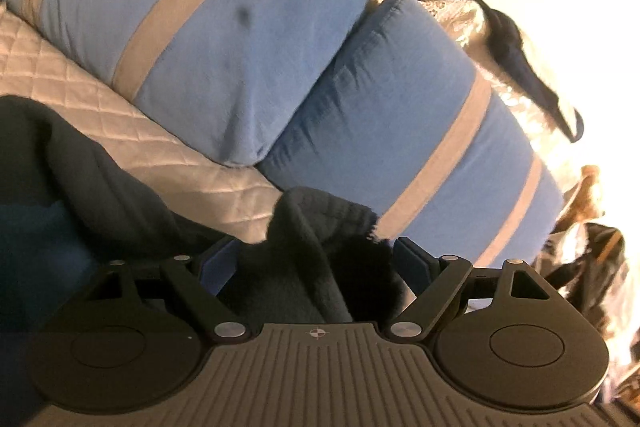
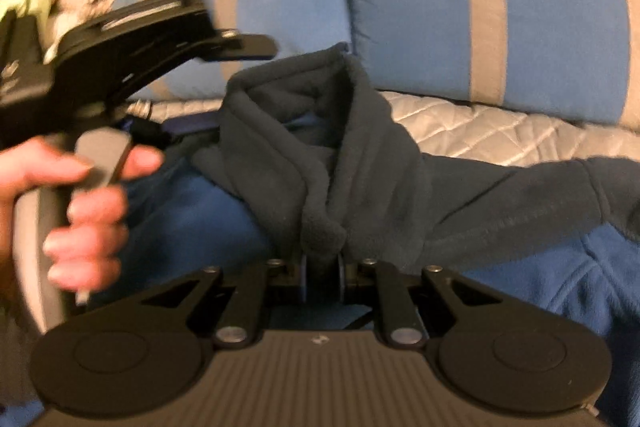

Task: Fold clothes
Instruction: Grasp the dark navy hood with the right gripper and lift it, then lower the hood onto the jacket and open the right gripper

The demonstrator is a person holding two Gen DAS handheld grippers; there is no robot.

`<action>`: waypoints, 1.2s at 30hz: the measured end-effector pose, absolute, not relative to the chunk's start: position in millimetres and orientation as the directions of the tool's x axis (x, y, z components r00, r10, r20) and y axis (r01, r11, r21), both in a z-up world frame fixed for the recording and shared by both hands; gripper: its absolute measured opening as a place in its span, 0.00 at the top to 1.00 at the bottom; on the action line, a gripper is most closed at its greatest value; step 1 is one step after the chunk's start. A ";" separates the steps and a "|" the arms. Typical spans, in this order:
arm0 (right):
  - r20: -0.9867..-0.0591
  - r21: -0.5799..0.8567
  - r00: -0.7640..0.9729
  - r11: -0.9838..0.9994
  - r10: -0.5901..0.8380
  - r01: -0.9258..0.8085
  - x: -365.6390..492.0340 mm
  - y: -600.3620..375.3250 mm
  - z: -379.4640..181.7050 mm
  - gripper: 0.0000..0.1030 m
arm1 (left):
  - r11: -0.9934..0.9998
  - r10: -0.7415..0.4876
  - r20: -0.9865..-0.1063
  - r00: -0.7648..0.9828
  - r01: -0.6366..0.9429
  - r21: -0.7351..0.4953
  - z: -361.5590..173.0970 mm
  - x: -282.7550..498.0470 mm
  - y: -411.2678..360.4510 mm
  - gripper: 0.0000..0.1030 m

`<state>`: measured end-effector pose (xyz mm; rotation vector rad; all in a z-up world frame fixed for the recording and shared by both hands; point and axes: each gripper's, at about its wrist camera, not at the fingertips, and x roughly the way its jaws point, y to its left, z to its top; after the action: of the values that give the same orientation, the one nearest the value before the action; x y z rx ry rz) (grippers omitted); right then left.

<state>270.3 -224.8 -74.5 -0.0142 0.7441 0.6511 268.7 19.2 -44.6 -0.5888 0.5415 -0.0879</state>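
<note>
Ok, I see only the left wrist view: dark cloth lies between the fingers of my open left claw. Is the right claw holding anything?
Observer: Yes. The right claw is shut on a bunched fold of the dark fleece garment.
Operator: Does a sleeve show there?
Observer: One sleeve stretches out to the right in the right wrist view, with a blue garment just below it.
Operator: And does my left claw show from there?
Observer: Yes, at the left of that view, side-on, its grip held by a hand.
</note>
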 end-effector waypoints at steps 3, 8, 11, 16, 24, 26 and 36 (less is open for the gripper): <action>-0.644 0.158 0.546 0.792 0.536 -0.590 267.2 -221.5 -77.0 0.86 | 0.874 -0.182 -0.600 0.779 -0.151 -0.462 -47.8 278.9 12.9 0.18; -0.639 0.163 0.539 0.781 0.549 -0.603 267.0 -227.4 -75.7 0.80 | 0.924 -0.102 -0.705 0.701 -0.196 -0.328 -45.9 278.6 17.3 0.18; -0.641 0.131 0.558 0.792 0.526 -0.596 266.3 -229.3 -74.5 0.38 | 0.954 -0.078 -0.733 0.675 -0.163 -0.251 -48.7 271.2 23.6 0.18; -0.530 0.230 0.578 0.761 0.621 -0.607 262.2 -244.2 -57.1 0.00 | 0.980 -0.043 -0.733 0.679 -0.115 -0.164 -65.0 253.2 31.1 0.18; -0.505 0.259 0.700 0.862 0.505 -0.435 286.3 -251.8 -58.0 0.00 | 0.986 -0.044 -0.721 0.692 -0.085 -0.142 -69.7 252.4 28.3 0.18; -0.526 0.255 0.713 0.886 0.464 -0.388 296.6 -249.4 -62.5 0.00 | 0.988 -0.042 -0.715 0.697 -0.079 -0.135 -68.9 252.2 28.2 0.18; -0.576 0.059 0.772 0.955 0.269 -0.290 299.1 -251.5 -72.8 0.00 | 0.996 0.082 -0.635 0.768 -0.091 0.019 -57.5 252.8 24.2 0.17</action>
<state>299.1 -251.5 -72.8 -0.0343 0.6193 0.3032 252.8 24.2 -57.5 -0.0134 0.6883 0.0934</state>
